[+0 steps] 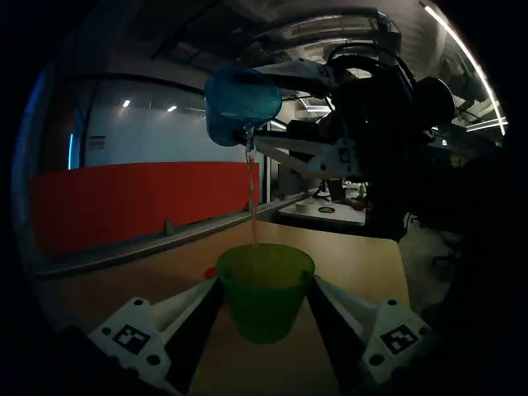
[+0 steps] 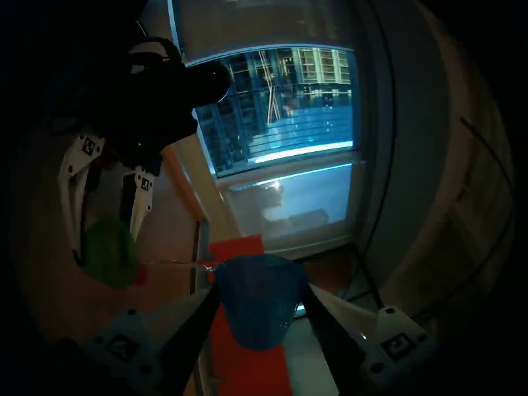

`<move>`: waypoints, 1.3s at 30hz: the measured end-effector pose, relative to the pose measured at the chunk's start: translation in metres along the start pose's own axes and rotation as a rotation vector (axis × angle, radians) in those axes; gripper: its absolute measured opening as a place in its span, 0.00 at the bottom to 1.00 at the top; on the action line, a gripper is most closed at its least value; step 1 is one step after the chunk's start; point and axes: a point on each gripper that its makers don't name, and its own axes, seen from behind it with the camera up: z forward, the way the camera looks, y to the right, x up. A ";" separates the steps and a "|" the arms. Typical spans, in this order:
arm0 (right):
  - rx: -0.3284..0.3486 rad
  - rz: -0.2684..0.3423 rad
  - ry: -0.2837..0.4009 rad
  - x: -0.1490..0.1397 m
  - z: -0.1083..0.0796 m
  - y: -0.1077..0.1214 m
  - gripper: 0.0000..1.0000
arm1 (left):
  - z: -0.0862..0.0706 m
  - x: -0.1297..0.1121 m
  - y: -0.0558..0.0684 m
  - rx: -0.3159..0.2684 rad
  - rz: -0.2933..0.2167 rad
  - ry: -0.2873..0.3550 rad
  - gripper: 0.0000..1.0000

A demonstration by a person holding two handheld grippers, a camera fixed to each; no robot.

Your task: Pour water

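In the left gripper view my left gripper (image 1: 265, 290) is shut on a green cup (image 1: 265, 290), held upright over the wooden table (image 1: 356, 261). Above it hangs a blue cup (image 1: 239, 105), tipped on its side between the right gripper's fingers (image 1: 310, 148). A thin stream of water (image 1: 251, 191) falls from its rim into the green cup. In the right gripper view my right gripper (image 2: 259, 310) is shut on the blue cup (image 2: 259, 310). The stream (image 2: 175, 264) runs across to the green cup (image 2: 109, 251), which sits between the left gripper's fingers (image 2: 71, 191).
A red partition (image 1: 138, 198) and a grey rail run along the table's far side. A person (image 1: 396, 132) in dark clothes stands behind the right gripper. A small red thing (image 1: 210, 271) lies beside the green cup. A large window (image 2: 284, 105) appears in the right gripper view.
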 end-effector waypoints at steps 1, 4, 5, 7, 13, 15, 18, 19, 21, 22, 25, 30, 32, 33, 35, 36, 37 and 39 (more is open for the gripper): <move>-0.001 -0.004 0.000 0.000 0.000 0.000 0.89 | 0.000 0.000 0.000 0.001 0.000 0.000 0.84; -0.003 -0.015 0.000 0.001 0.001 0.001 0.89 | 0.000 0.001 -0.001 0.001 0.000 0.000 0.84; -0.004 -0.019 0.000 0.001 0.001 0.002 0.89 | -0.001 0.001 -0.001 0.001 0.000 0.001 0.84; -0.004 -0.028 0.000 0.001 0.001 0.002 0.89 | -0.001 0.001 -0.001 0.002 -0.001 0.001 0.84; -0.005 -0.064 -0.001 0.003 0.003 0.001 0.89 | -0.001 0.001 -0.001 0.002 0.000 0.001 0.84; -0.005 -0.075 -0.001 0.003 0.004 0.001 0.89 | -0.001 0.000 -0.001 0.002 0.001 0.000 0.84; -0.005 -0.088 0.000 0.004 0.004 0.002 0.89 | -0.001 0.000 0.000 0.002 0.001 -0.001 0.84; -0.005 -0.094 0.000 0.004 0.004 0.002 0.89 | -0.001 0.000 0.000 0.002 0.001 -0.001 0.84; -0.006 -0.105 -0.002 0.004 0.005 0.002 0.89 | -0.001 0.000 0.000 0.003 0.002 -0.001 0.84; -0.006 -0.111 -0.002 0.004 0.004 0.002 0.89 | -0.001 0.000 0.000 0.004 0.002 -0.001 0.84; -0.008 -0.126 -0.002 0.005 0.005 0.003 0.89 | -0.001 0.001 0.000 0.004 0.001 0.000 0.84; -0.012 -0.146 0.002 0.008 0.006 0.004 0.89 | 0.000 0.000 0.000 0.004 0.000 0.000 0.84; -0.015 -0.160 0.004 0.009 0.006 0.004 0.89 | 0.000 0.000 0.000 0.005 0.001 -0.001 0.84; -0.016 -0.167 0.005 0.009 0.007 0.005 0.89 | 0.000 0.000 0.000 0.006 0.001 -0.001 0.84; -0.019 -0.183 0.005 0.010 0.007 0.005 0.89 | 0.000 0.000 0.000 0.006 0.002 -0.001 0.84; -0.021 -0.190 0.005 0.011 0.008 0.006 0.89 | 0.000 0.000 0.000 0.005 0.002 0.000 0.84; -0.024 -0.197 0.005 0.011 0.008 0.006 0.89 | 0.000 0.000 0.000 0.005 0.001 0.001 0.84; -0.029 -0.211 0.005 0.012 0.008 0.007 0.89 | 0.000 0.000 0.001 0.004 0.000 0.002 0.84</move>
